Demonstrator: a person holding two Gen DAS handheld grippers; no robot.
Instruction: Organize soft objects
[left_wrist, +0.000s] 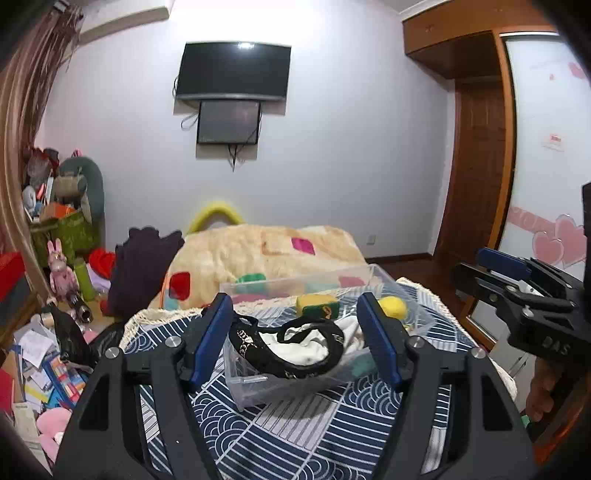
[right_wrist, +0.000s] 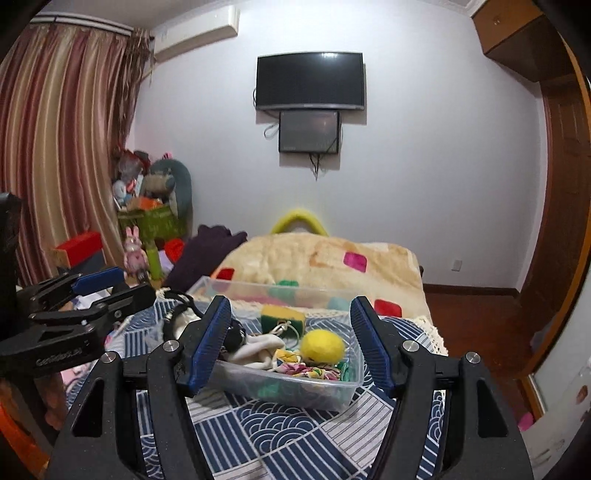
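Left wrist view shows black-and-white cloth (left_wrist: 295, 347) filling bin (left_wrist: 258, 387), right wrist view yellow ball (right_wrist: 322, 344), both claws spread apart, empty

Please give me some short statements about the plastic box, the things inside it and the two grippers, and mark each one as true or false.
1. The yellow ball lies inside the clear plastic box. True.
2. The left gripper is shut on the black and white cloth. False: it is open and holds nothing.
3. The box stands on a blue and white patterned cloth. True.
4. The right gripper holds the green and yellow sponge. False: it is open, and the sponge lies in the box.
5. The box is empty. False: several soft things lie in it.
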